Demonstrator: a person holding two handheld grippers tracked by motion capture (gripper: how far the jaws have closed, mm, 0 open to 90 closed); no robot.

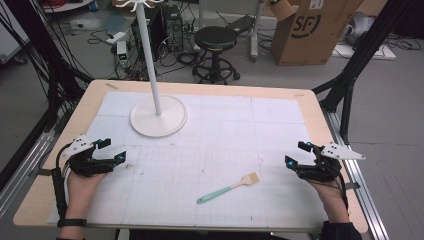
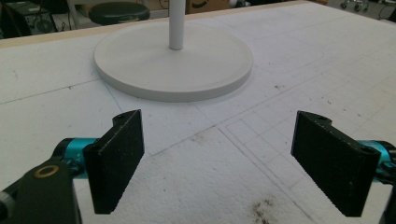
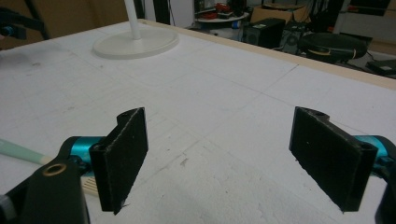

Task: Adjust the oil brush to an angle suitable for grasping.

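A brush (image 1: 229, 188) with a green handle and pale bristles is laid flat on the white mat (image 1: 220, 145), between the left gripper (image 1: 114, 151) and right gripper (image 1: 295, 154). Both are held wide open, empty.

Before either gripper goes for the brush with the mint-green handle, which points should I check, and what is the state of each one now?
1. Left gripper open with nothing between the jaws: ok.
2. Right gripper open with nothing between the jaws: ok.
3. Brush with the mint-green handle and pale bristles lies flat on the white gridded mat, apart from both grippers: ok.
4. Path from the right gripper to the brush free of objects: ok.
5. White round-based stand stands far from the brush, toward the back left: ok.
6. Whether the brush is stuck to the mat or loose: cannot tell.
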